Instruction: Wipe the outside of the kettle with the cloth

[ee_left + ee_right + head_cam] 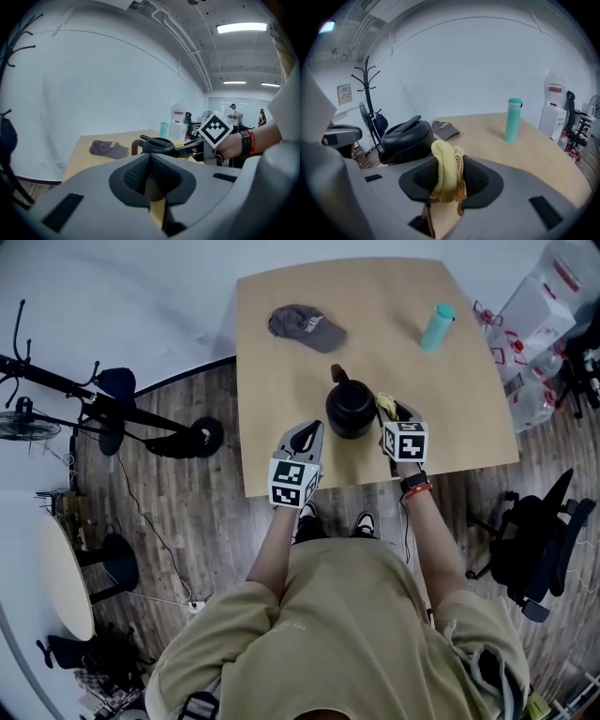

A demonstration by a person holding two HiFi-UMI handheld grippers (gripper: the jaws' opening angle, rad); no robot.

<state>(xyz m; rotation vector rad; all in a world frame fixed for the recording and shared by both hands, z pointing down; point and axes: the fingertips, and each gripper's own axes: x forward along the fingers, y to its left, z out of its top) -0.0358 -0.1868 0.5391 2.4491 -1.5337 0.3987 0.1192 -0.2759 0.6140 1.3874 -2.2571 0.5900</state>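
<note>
Bright, even indoor light. Left gripper view: ceiling light strips (241, 27) overhead, the nearest blown out to white, with a grey gradient across the wall below.

Head view: the table (281, 362) is evenly lit. The kettle (352, 409) and cap (306, 326) throw only short, soft shadows. The frame edges bow strongly and the floorboards curve.

Right gripper view: dull sheen on the kettle's lid, no hard glare.

Both gripper views: black vignette in the corners, fisheye bending of the walls, nearest foreground soft, distant room detail small and hazy.
</note>
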